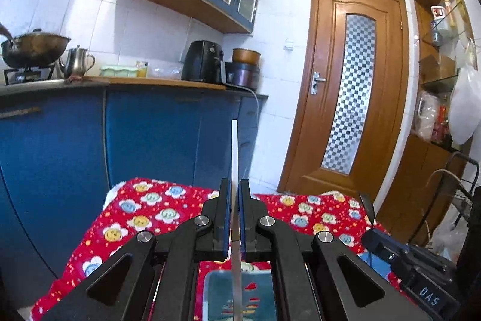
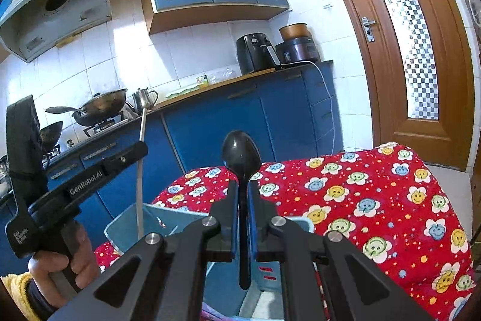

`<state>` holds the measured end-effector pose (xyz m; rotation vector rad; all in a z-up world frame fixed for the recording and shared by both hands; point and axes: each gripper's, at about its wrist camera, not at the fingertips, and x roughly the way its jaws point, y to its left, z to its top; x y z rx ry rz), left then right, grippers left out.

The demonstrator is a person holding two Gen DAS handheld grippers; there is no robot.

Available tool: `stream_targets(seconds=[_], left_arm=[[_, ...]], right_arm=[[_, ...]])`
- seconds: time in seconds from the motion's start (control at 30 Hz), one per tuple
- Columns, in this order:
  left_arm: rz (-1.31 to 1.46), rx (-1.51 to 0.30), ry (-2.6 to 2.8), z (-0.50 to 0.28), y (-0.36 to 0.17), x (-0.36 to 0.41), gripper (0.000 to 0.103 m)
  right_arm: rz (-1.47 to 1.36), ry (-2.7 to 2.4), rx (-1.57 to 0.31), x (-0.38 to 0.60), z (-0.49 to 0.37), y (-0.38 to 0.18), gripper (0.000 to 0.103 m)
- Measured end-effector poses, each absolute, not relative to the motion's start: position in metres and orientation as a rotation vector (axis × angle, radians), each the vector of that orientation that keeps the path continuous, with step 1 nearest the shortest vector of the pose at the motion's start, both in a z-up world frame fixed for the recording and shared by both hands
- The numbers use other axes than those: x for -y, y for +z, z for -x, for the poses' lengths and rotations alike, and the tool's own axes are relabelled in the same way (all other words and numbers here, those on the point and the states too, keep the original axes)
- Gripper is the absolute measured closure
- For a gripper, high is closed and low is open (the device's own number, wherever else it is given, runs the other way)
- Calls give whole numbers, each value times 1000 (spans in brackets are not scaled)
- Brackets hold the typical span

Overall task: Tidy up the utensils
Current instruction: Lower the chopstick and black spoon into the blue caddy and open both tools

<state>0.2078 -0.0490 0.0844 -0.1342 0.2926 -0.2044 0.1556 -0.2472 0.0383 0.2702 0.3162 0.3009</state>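
Note:
My left gripper [image 1: 235, 191] is shut on a thin white flat utensil [image 1: 234, 152] seen edge-on; it sticks up past the fingertips and its lower end hangs over a light blue basket [image 1: 210, 294]. My right gripper [image 2: 243, 188] is shut on a black plastic spoon [image 2: 241, 155], bowl up, handle hanging down over the same blue basket [image 2: 126, 227]. In the right wrist view the left gripper [image 2: 132, 154] is at the left, holding the white utensil [image 2: 139, 179] above the basket.
A table covered by a red flowered cloth [image 2: 375, 200] holds the basket. Blue kitchen cabinets [image 1: 150, 134] stand behind it, with a wok [image 1: 33, 48], kettle and air fryer [image 1: 203, 60] on the counter. A wooden door [image 1: 351, 92] is at the right.

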Motion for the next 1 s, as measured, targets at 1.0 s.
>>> stream_targets(seconds=[1.0], left_arm=[[108,-423,-307,-169,85,50,81]], right_arm=[[-233,270,-420,261,-119,44,70]])
